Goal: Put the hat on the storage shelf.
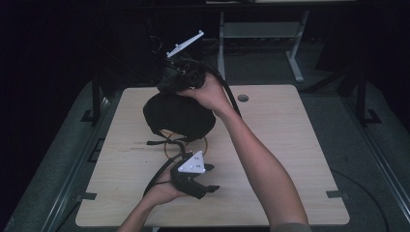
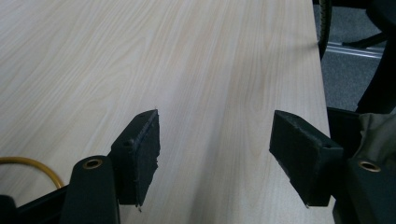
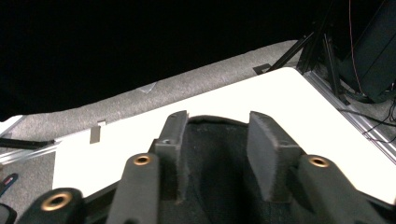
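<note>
Currently we list: black bag [image 1: 178, 116] at the table's [image 1: 290, 159] far middle, right gripper [image 1: 181, 79] parted astride its top, unclamped; left gripper [image 1: 205, 179] parted, empty, nearer us; risk: pads slipping off slack fabric.

Black bag [image 1: 178, 116] blocks counter [image 1: 290, 145] centre-back; yellow ring [image 1: 167, 147] (partly under it) lies just in front. Right half of counter open for passage.
</note>
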